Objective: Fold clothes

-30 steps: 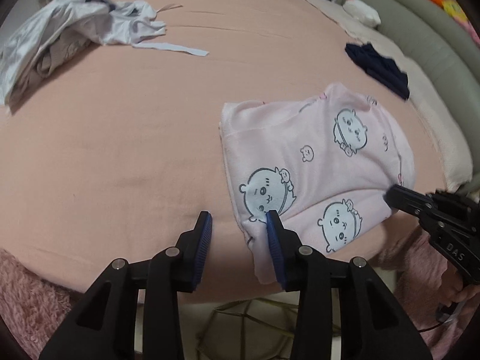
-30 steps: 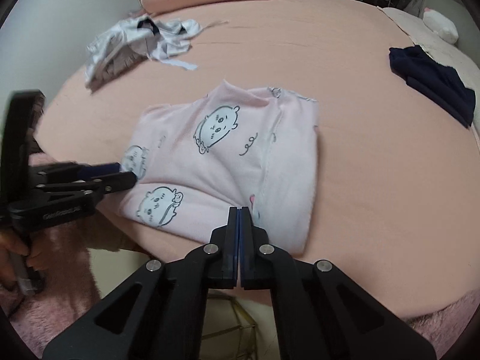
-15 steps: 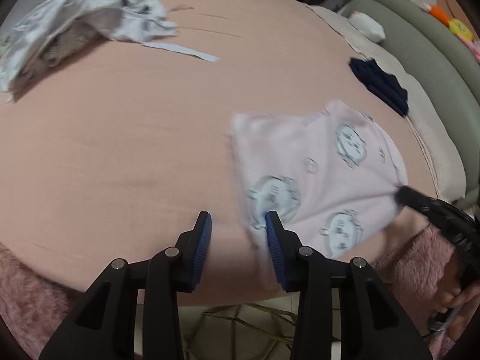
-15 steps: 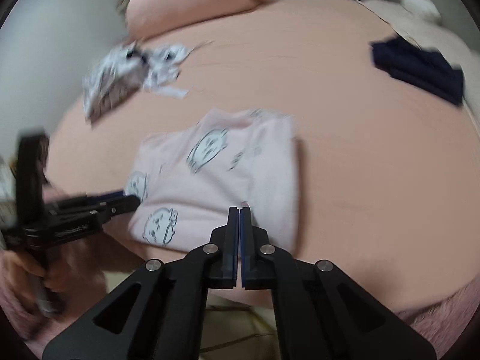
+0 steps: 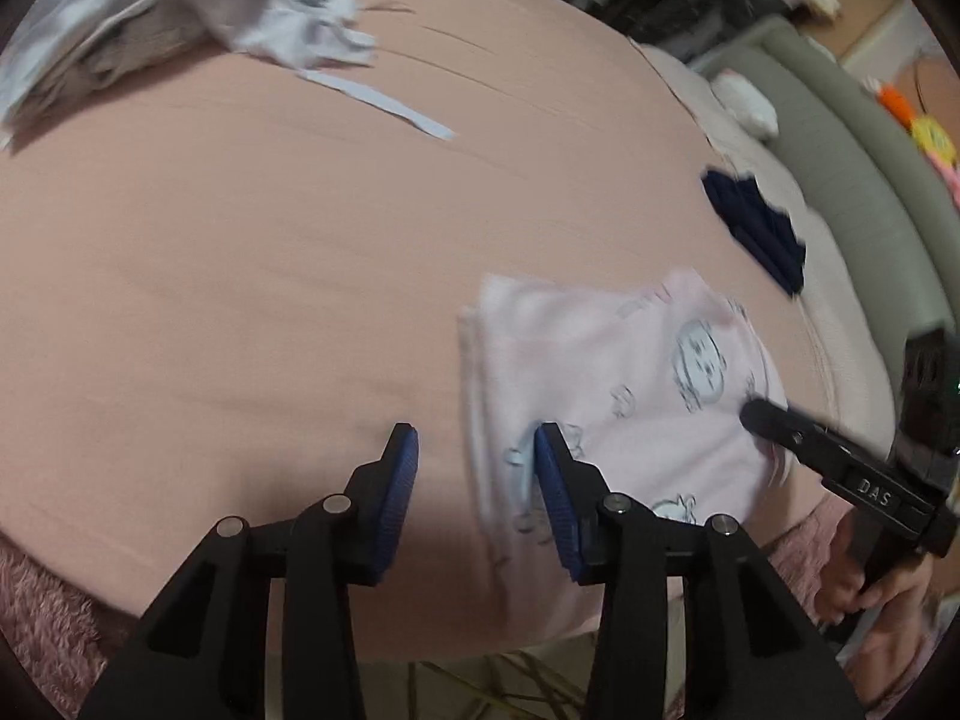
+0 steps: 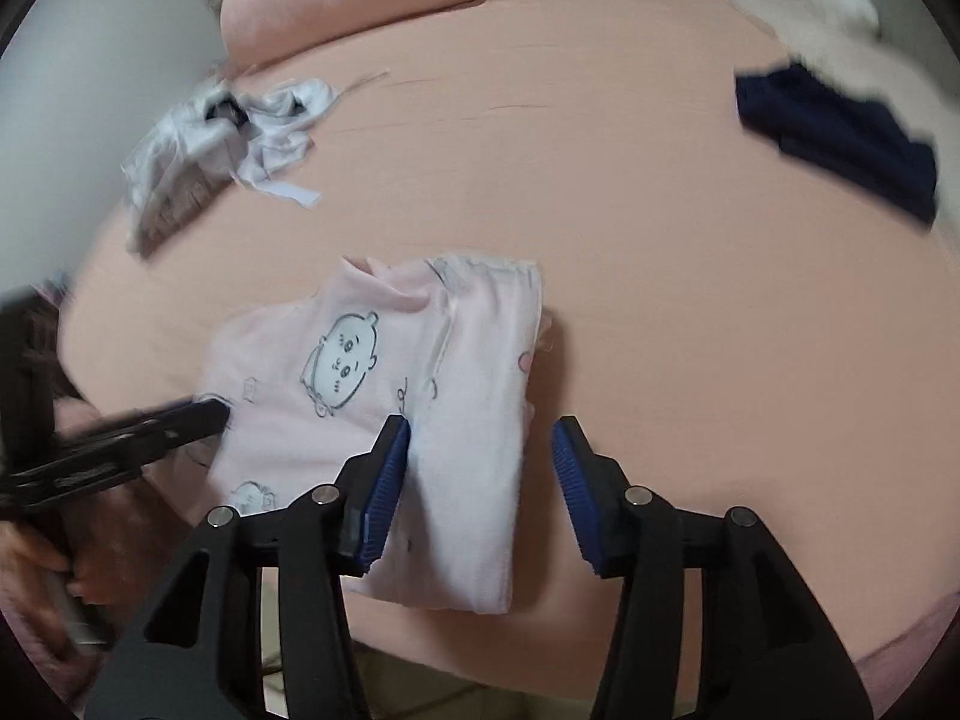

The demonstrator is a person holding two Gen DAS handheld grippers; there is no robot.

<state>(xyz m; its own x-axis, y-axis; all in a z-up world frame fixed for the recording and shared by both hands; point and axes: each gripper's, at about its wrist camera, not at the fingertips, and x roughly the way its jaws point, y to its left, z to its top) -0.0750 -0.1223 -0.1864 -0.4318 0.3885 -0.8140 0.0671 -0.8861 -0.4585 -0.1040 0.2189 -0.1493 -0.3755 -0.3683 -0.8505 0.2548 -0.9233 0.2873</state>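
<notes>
A folded pale pink garment with cartoon faces (image 5: 624, 384) lies near the front edge of the pink bed (image 5: 252, 276); it also shows in the right wrist view (image 6: 408, 372). My left gripper (image 5: 474, 450) is open and empty, over the garment's left edge. My right gripper (image 6: 480, 444) is open and empty, its jaws either side of the garment's right folded strip. Each gripper shows from the side in the other's view: the right one (image 5: 840, 474) and the left one (image 6: 132, 438).
A crumpled grey-white garment (image 5: 168, 18) lies at the far left of the bed, also in the right wrist view (image 6: 216, 138). A dark navy garment (image 5: 756, 228) lies at the far right (image 6: 840, 138). A pink pillow (image 6: 360, 6) sits at the back. A grey-green sofa edge (image 5: 852, 168) runs behind.
My right gripper has opened from shut. Both grippers have moved forward over the pink garment. The left gripper stays open.
</notes>
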